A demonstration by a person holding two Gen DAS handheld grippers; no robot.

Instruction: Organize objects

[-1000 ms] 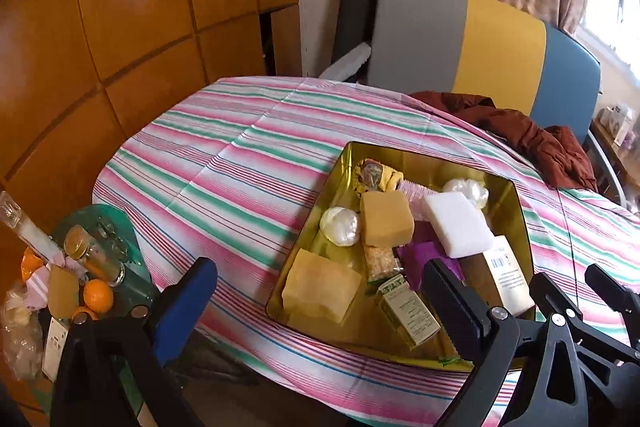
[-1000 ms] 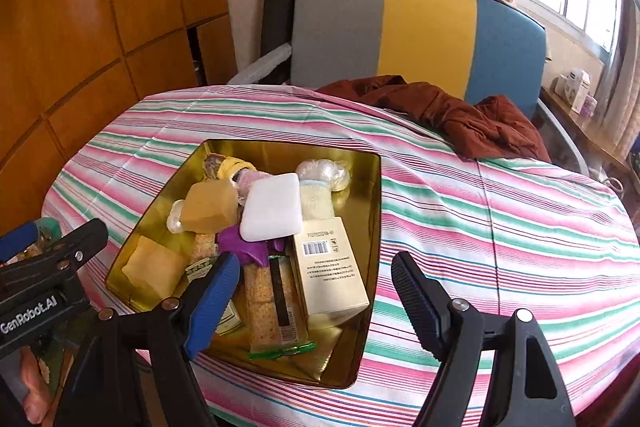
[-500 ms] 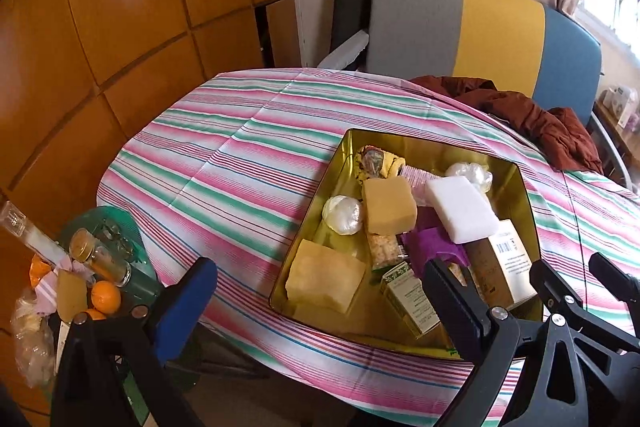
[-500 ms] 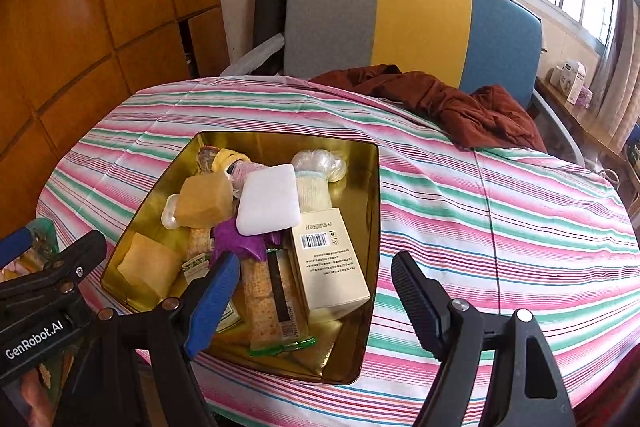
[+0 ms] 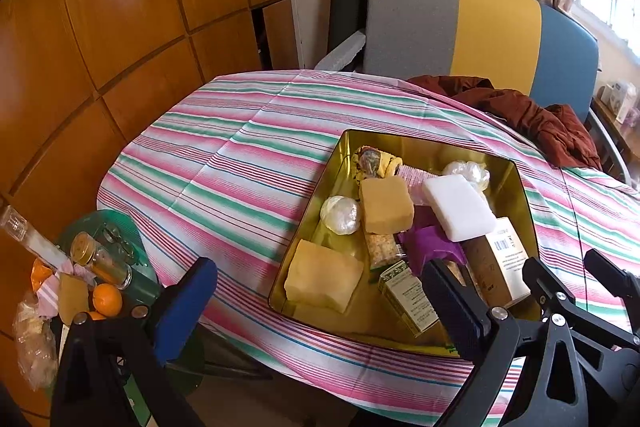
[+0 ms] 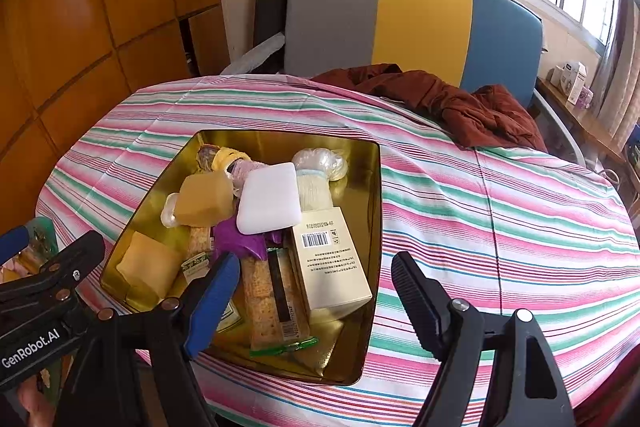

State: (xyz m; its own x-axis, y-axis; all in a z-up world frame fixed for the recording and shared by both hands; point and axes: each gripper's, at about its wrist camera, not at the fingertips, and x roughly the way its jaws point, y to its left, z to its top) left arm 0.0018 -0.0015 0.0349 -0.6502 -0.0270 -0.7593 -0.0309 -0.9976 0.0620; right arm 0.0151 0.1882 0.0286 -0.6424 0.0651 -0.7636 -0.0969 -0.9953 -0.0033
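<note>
Hovering at the table's near edge, the left gripper (image 5: 316, 299) has its jaws spread wide, holding nothing. Right of it, the gold tray (image 6: 370, 211) rests on the striped tablecloth (image 6: 500, 211), filled with yellow sponges (image 5: 322, 281), a white block (image 6: 269, 198) and a carton (image 6: 330, 259), perhaps cosmetics. The right gripper (image 6: 310, 287) gapes empty above the tray's near corner.

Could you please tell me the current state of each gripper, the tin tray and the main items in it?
left gripper: open, holding nothing.
right gripper: open, holding nothing.
gold tin tray: lidless, on the striped tablecloth, full.
white sponge: lying on top of other items.
barcode box: lying flat, closed.
cracker pack: lying flat, sealed.
brown cloth: crumpled at the table's far edge.
</note>
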